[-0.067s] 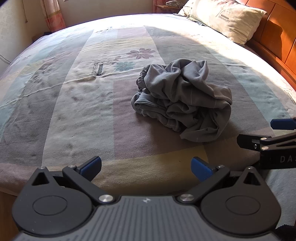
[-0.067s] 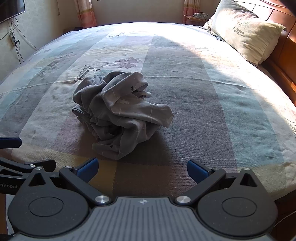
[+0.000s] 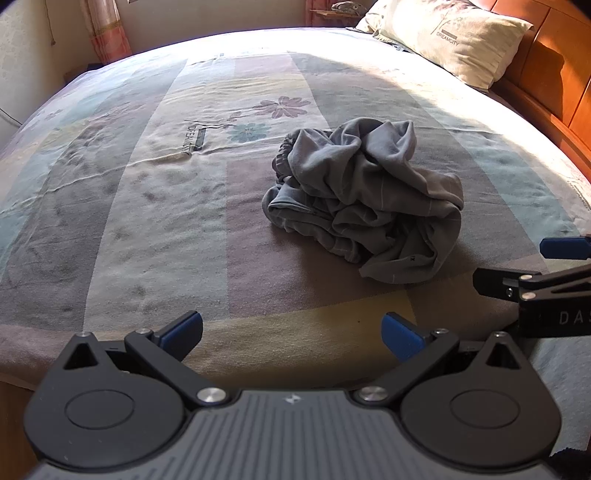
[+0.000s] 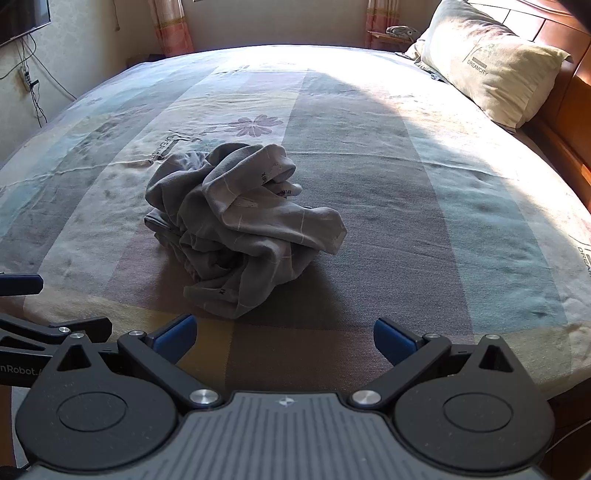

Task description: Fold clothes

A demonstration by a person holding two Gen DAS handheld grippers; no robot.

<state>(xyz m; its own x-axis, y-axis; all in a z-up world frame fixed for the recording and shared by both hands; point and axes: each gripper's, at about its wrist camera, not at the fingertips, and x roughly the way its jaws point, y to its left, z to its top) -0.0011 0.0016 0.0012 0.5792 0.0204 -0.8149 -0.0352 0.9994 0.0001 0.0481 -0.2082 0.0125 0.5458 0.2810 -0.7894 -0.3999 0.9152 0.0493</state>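
Note:
A crumpled grey garment point(image 3: 365, 195) lies in a heap on the bed, ahead and to the right in the left wrist view and ahead to the left in the right wrist view point(image 4: 243, 229). My left gripper point(image 3: 291, 332) is open and empty over the near edge of the bed, short of the garment. My right gripper point(image 4: 284, 338) is open and empty, also short of the garment. The right gripper shows at the right edge of the left wrist view point(image 3: 535, 280); the left gripper shows at the left edge of the right wrist view point(image 4: 44, 328).
The bed point(image 3: 147, 229) has a striped, flowered sheet. A pillow point(image 3: 454, 35) leans on the wooden headboard point(image 3: 554, 66) at the far right. A small shelf point(image 4: 391, 35) and curtains stand beyond the bed. Cables hang on the left wall point(image 4: 29, 77).

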